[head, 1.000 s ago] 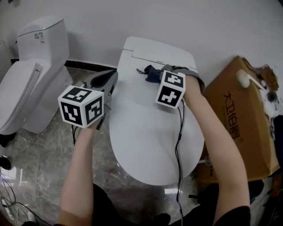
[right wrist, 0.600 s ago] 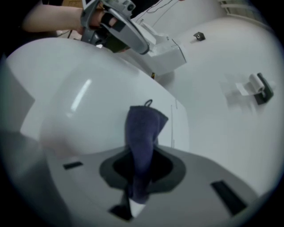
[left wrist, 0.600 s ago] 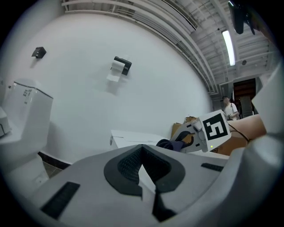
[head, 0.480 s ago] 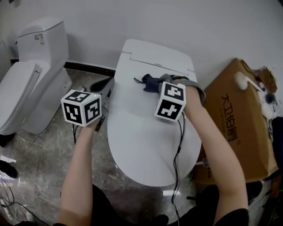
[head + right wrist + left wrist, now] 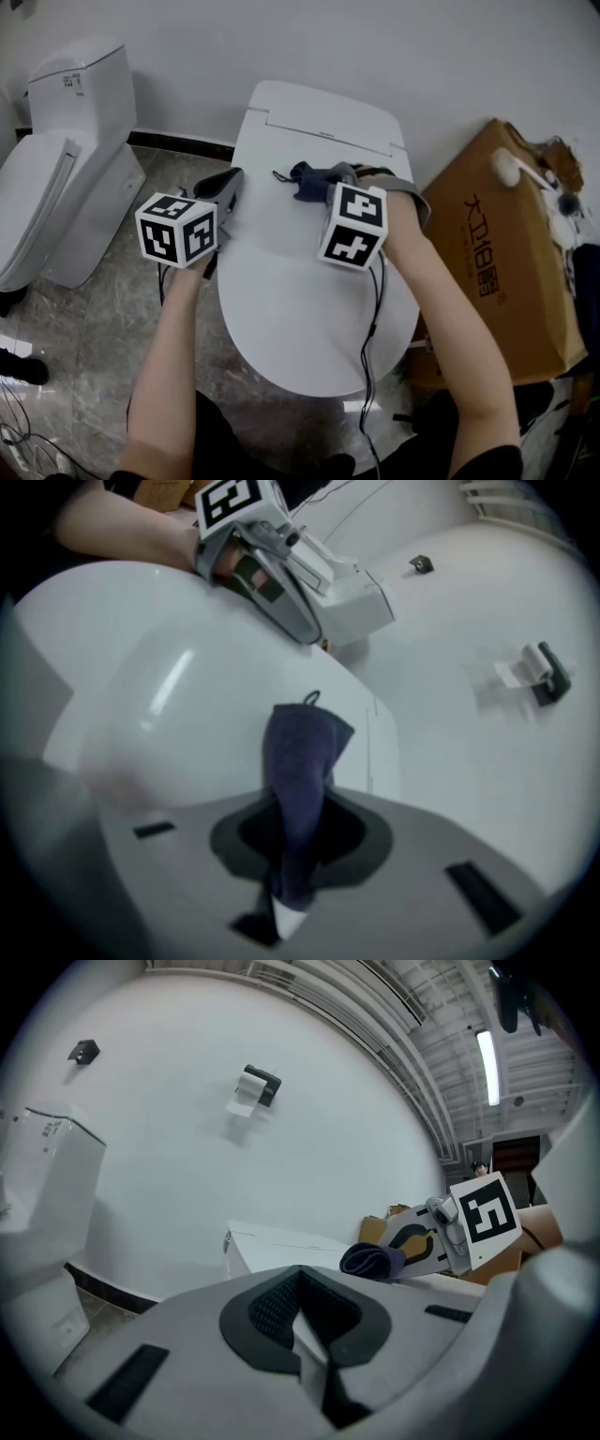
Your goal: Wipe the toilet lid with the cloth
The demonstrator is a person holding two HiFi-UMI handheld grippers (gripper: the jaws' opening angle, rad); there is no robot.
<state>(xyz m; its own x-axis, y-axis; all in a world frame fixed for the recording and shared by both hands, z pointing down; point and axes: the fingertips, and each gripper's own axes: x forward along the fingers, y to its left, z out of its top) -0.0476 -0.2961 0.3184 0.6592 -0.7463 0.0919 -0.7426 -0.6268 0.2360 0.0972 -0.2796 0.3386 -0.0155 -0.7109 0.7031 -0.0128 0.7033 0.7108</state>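
The white toilet lid (image 5: 309, 300) lies closed in the middle of the head view. A dark blue cloth (image 5: 314, 178) rests on its rear part, and my right gripper (image 5: 330, 183) is shut on it. In the right gripper view the cloth (image 5: 302, 761) hangs out from between the jaws onto the lid (image 5: 159, 686). My left gripper (image 5: 225, 180) hovers at the lid's left edge, shut and holding nothing. The left gripper view shows its jaws closed (image 5: 302, 1326), with the cloth (image 5: 373, 1262) beyond to the right.
A second white toilet (image 5: 56, 169) stands at the left. A cardboard box (image 5: 497, 253) sits close on the right of the toilet. Grey stone floor (image 5: 84, 356) lies between. A cable (image 5: 370, 319) trails over the lid's front. The white wall (image 5: 375, 47) is behind.
My right gripper has dragged the cloth a little toward the lid's front and left. The left gripper has stayed by the lid's left edge.
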